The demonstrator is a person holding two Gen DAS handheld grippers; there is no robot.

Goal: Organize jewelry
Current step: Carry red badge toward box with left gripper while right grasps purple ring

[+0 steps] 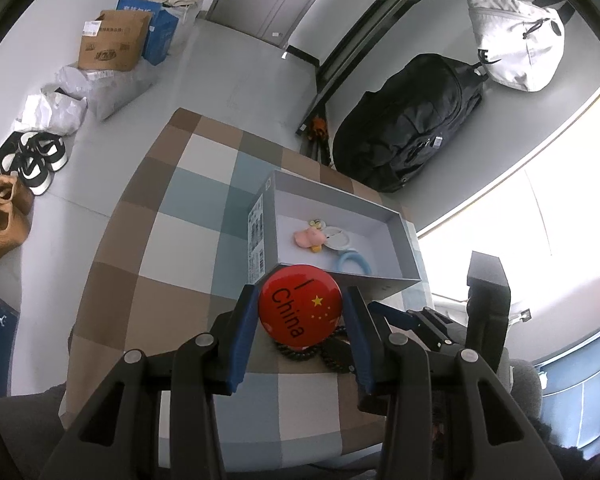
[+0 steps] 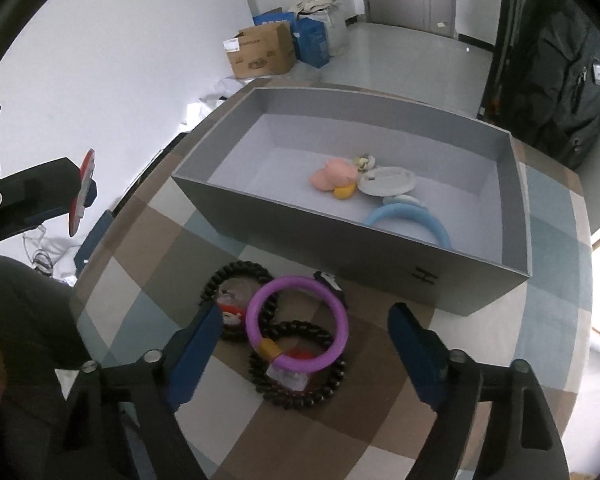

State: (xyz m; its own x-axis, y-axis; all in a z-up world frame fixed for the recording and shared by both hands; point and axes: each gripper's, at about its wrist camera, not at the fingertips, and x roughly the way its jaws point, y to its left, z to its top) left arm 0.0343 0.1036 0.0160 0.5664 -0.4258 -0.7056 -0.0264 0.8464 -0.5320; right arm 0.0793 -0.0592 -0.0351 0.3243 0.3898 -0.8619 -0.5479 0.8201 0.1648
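Observation:
My left gripper (image 1: 300,306) is shut on a red round "I China" badge (image 1: 300,307), held above the checked table just short of the grey box (image 1: 404,240); the same badge (image 2: 83,192) shows edge-on at the left of the right wrist view. In the box (image 2: 516,208) lie a pink duck charm (image 2: 334,176), a white badge (image 2: 388,181) and a blue ring (image 2: 410,218). My right gripper (image 2: 306,334) stands open over a purple ring (image 2: 296,330) lying on two black bead bracelets (image 2: 300,388), its pads apart from them.
The checked cloth (image 2: 540,320) covers a small table. On the floor beyond are cardboard boxes (image 1: 112,42), shoes (image 1: 36,156), a black bag (image 1: 412,136) and a white bag (image 1: 516,44). A person's dark clothing (image 2: 24,320) is at the left.

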